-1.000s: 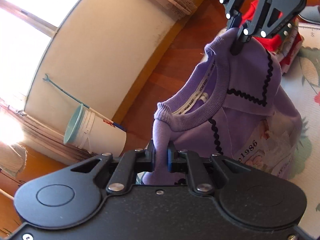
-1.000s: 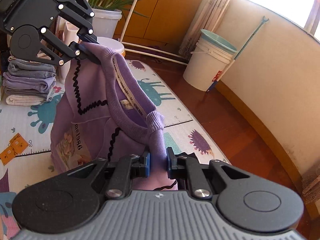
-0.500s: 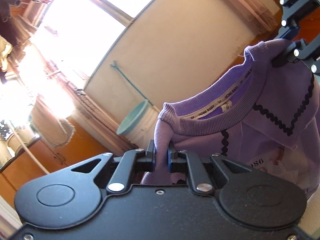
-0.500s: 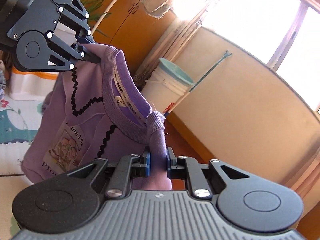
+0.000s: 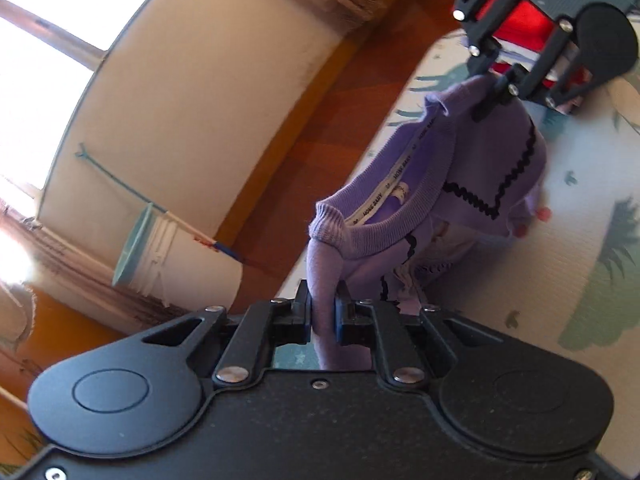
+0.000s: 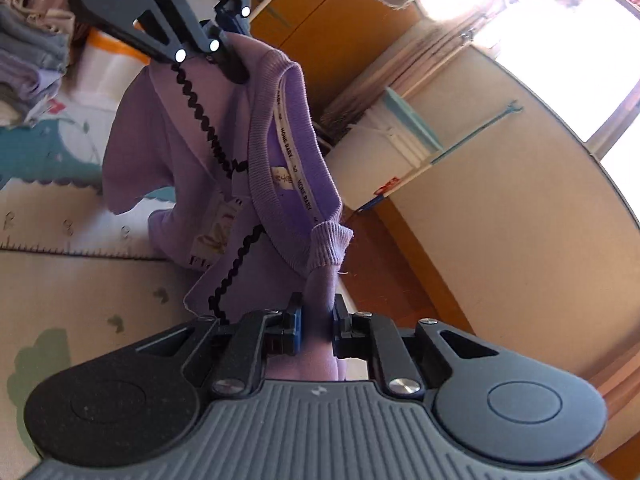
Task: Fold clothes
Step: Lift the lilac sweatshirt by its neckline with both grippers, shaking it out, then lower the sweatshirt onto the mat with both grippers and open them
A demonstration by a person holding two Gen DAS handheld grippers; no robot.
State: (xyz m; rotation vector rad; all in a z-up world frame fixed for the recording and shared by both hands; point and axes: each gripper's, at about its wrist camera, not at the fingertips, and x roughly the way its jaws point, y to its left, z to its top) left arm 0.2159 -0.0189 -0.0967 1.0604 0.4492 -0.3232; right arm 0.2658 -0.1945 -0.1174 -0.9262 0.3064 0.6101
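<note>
A purple sweatshirt with black zigzag trim and a printed front hangs between my two grippers, neckline stretched from one to the other. In the left wrist view my left gripper is shut on a bunch of fabric beside the ribbed collar. My right gripper pinches the far shoulder at the top right. In the right wrist view my right gripper is shut on the sweatshirt next to the collar, and my left gripper grips the opposite shoulder at the top. The lower part rests crumpled on the play mat.
A white bucket with a teal lid stands on the wooden floor by the curved wall, beyond the mat's edge. Folded clothes are piled at the mat's far left. A red garment lies behind my right gripper.
Both grippers have sunk with the sweatshirt still held. Half a second ago the views tipped up to the window; now they look down on the mat, and the garment bunches on it.
</note>
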